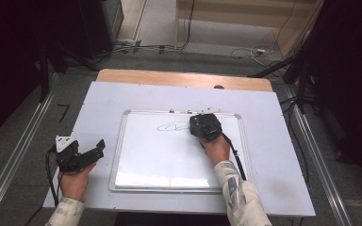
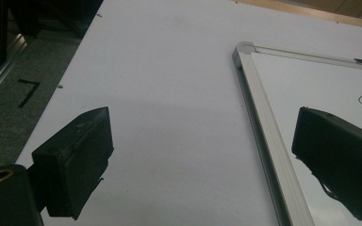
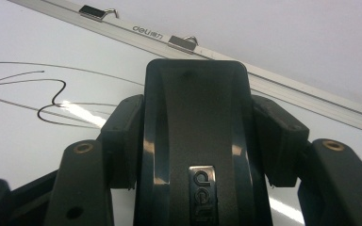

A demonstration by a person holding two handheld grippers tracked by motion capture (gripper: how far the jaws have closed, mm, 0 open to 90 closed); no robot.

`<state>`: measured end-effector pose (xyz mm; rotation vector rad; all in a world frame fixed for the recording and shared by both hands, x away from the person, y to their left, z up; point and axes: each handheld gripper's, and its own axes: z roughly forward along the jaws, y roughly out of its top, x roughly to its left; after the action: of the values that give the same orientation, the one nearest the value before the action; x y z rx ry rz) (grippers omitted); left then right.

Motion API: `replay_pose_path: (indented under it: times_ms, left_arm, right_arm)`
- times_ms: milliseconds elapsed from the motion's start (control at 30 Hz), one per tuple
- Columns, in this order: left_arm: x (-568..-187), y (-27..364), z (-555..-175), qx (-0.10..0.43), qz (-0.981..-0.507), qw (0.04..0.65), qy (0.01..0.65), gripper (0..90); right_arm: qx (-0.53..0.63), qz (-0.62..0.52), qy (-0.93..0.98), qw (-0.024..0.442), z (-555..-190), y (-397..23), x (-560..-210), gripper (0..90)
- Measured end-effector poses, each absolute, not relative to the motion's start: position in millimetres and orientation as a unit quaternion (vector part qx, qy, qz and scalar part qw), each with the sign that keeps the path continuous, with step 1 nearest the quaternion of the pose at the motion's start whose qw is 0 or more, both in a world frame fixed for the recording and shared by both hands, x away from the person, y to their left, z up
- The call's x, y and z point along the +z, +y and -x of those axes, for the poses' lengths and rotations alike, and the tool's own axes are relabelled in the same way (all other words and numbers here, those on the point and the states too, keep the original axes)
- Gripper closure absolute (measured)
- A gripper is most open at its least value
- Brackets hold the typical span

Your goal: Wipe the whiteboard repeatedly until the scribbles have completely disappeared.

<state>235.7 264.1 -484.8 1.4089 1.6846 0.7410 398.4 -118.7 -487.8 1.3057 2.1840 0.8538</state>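
Whiteboard (image 1: pixel 169 160) is lying flat at the centre of the white table (image 1: pixel 273 141), its long aluminium frame running parallel to the table's near edge. Beyond the white surface, a strip of wooden tabletop (image 1: pixel 169 76) is showing along the far side. The board's writing surface is carrying a black marker scribble (image 1: pixel 172 127) in its upper middle area: an oval outline with a looping line inside it. In the right gripper view, two small metal hanging clips (image 3: pixel 183 43) are sitting on the board's far frame rail.

The right gripper (image 1: pixel 202 126) is resting over the upper right part of the board, just beside the right end of the scribble. Its jaws are pinching a black whiteboard eraser (image 3: pixel 195 141), one pad pressing on each long side of the eraser's glossy plastic back. The eraser is lying against the board surface, near the far frame rail. The person's right hand (image 1: pixel 217 149) is gripping the tool from behind, with a patterned sleeve trailing toward the near table edge.

The left gripper (image 1: pixel 82 155) is sitting off the board, over the bare table just beside the board's left frame rail. Its jaws are standing spread wide with nothing between them. The person's left hand (image 1: pixel 75 181) is holding it near the table's near left corner.
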Motion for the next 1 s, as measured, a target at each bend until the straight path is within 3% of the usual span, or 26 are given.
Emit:
replay_pose_path:
  times_ms: [1000]
  left_arm:
    - [-484.6, 264.5, -235.5, 0.292, -0.557, 0.402, 0.666, 6.3]
  right_arm:
    - [0.311, -0.445, 0.811, 0.217, -399.6, -75.7, -487.9, 39.4]
